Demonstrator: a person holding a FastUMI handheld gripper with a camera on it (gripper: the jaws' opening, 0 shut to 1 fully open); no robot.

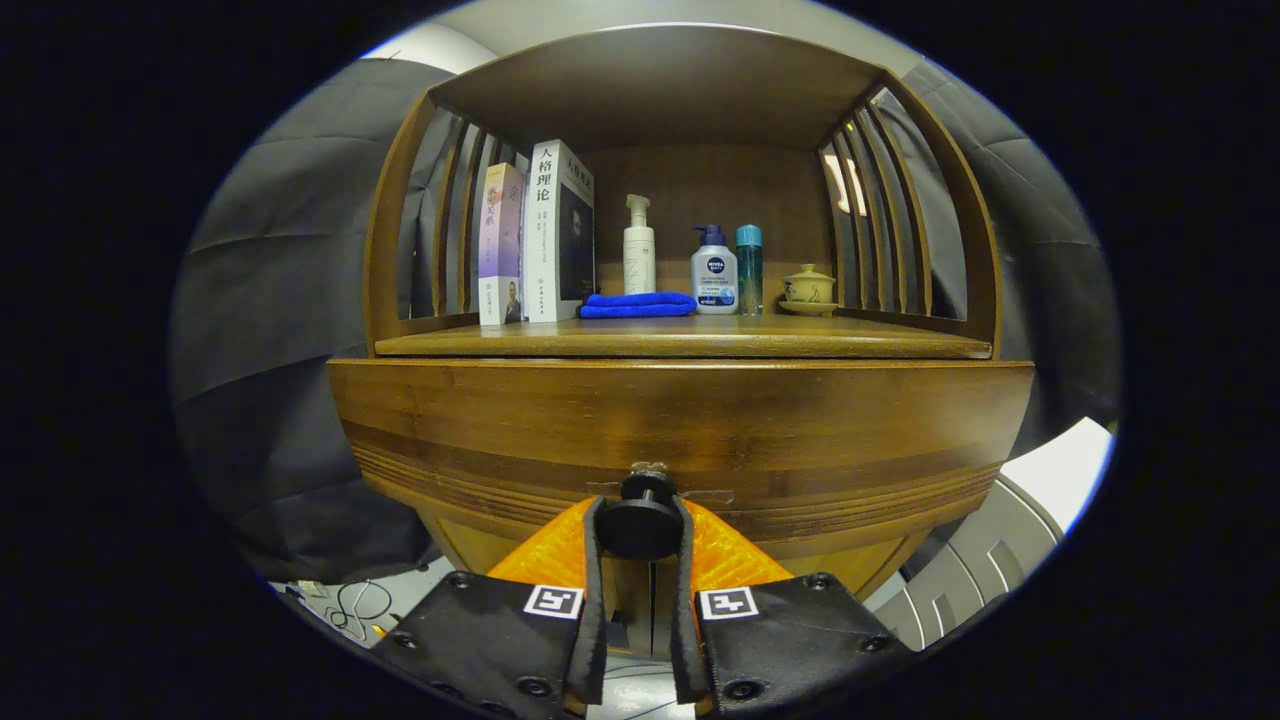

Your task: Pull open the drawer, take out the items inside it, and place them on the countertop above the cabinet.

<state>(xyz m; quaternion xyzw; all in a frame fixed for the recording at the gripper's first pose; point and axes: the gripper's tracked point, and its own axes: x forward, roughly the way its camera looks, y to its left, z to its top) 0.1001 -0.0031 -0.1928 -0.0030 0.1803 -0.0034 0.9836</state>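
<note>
Hand-held gripper [640, 530] is clenched on the drawer knob [640, 520], a finger pressing each side of its round head, a grip suited to a straight pull. That knob sits low on the drawer front [680, 420], which looks shut, so its contents stay hidden. Above it, the countertop [690, 342] has bare wood along its front edge; books [535, 240], a blue cloth [637, 305], bottles [714, 270] and a lidded cup [809, 288] stand further back.
</note>
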